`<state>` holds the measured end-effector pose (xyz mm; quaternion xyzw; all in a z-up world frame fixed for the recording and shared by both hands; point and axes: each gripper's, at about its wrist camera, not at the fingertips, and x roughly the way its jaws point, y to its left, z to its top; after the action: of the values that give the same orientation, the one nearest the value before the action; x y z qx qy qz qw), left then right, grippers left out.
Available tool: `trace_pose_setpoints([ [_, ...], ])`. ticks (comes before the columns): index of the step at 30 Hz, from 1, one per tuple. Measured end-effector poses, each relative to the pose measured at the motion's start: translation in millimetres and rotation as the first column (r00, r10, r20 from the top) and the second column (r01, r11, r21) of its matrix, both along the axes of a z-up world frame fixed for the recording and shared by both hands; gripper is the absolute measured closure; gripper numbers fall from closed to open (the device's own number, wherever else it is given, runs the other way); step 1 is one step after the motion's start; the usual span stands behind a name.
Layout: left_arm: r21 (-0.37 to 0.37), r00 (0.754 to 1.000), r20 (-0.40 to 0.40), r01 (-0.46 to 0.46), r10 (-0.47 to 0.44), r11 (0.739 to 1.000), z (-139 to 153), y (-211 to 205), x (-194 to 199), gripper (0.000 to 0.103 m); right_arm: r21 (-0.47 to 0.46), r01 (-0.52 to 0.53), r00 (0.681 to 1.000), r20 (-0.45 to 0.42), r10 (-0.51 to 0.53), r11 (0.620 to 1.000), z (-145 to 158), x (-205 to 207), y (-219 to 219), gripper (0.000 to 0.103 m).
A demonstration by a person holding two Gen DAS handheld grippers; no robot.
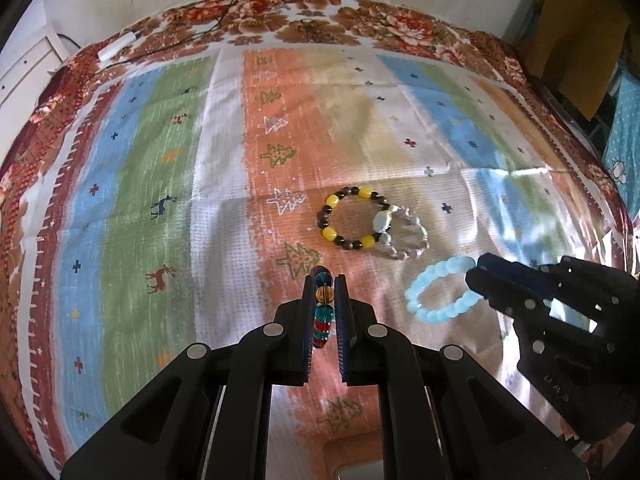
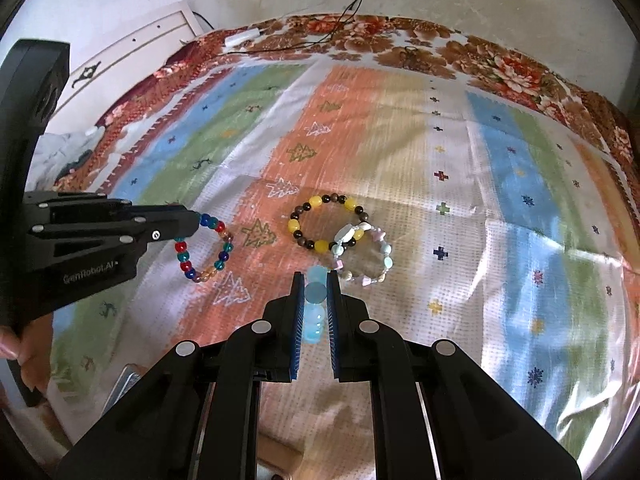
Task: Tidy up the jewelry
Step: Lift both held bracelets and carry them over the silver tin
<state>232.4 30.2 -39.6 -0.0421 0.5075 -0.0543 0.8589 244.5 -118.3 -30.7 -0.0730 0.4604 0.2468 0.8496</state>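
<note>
My left gripper point(image 1: 324, 280) is shut on a multicoloured bead bracelet point(image 1: 323, 308); from the right wrist view the bracelet point(image 2: 206, 250) hangs from it point(image 2: 196, 222) over the cloth. My right gripper point(image 2: 316, 278) is shut on a light blue bead bracelet point(image 2: 314, 312); in the left wrist view this bracelet point(image 1: 440, 292) juts from that gripper point(image 1: 474, 276). A yellow-and-dark bead bracelet point(image 1: 352, 218) point(image 2: 324, 222) lies on the cloth, overlapping a pale pastel bracelet point(image 1: 404, 232) point(image 2: 366, 258) at its right.
A striped cloth point(image 1: 160, 200) with trees and deer covers a floral bedspread point(image 1: 304, 24). A white charger and black cables point(image 1: 116, 46) lie at the far edge by the wall. A white cabinet point(image 2: 132, 56) stands at far left.
</note>
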Motion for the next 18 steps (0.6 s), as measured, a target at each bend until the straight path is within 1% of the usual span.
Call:
trace_pose_setpoints([
  [6,-0.025,0.999,0.050,0.017,-0.016,1.000,18,-5,-20,0.094,0.028,-0.002,1.000,0.030,0.001,1.000,15,-14,-6,0.091],
  [12,-0.039,0.995,0.087,0.045,-0.041,0.998,29,-13,-40,0.094,0.059,-0.005,0.999,0.051,0.002,0.998,27,-29,-13,0.091],
  [18,-0.058,0.992,0.117,0.061,-0.054,0.996,39,-17,-55,0.094,0.072,-0.036,0.997,0.076,0.031,0.997,36,-44,-14,0.091],
])
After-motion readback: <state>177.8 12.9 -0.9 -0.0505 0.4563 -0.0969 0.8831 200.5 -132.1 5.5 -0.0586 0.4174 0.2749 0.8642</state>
